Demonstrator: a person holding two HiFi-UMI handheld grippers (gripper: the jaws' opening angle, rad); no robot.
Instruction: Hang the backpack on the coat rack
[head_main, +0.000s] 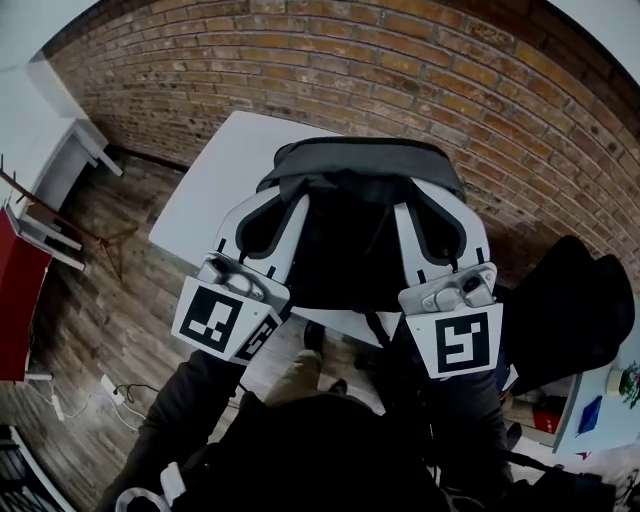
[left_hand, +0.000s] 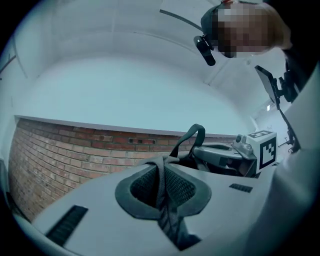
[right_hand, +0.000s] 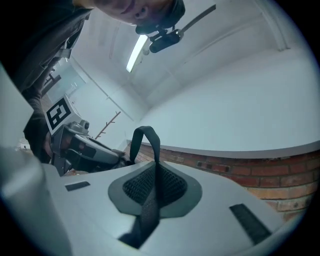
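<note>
Both claws are loaded. My left claw (head_main: 268, 222) is clamped onto a webbing strap (left_hand: 162, 202) at the top of the backpack (head_main: 350, 235), pads tight on it. My right claw (head_main: 432, 228) is pinched the same way on the webbing of the carry loop (right_hand: 145, 137), which arches up just past the jaw tips. The backpack hangs in the air between the two claws, over the near edge of the white table (head_main: 215, 180), with the brick wall (head_main: 400, 70) behind it. It doesn't look to be resting on the tabletop.

The coat rack is likely the thin branched pole (right_hand: 106, 125) far off in the right gripper view. It's well apart from the bag, so there's a carry ahead.

Risks, as I judge them:
- The webbing is narrow and slick, so the bag's weight could drag it through the pads, worse if the bag swings.
- If my claws drift apart, the strap goes taut and one side could yank free.
- The bag's bottom is out of view and could catch the table edge as I move off.
- The loop is small and my right jaws sit on it, so a hook has little room to get in.
</note>
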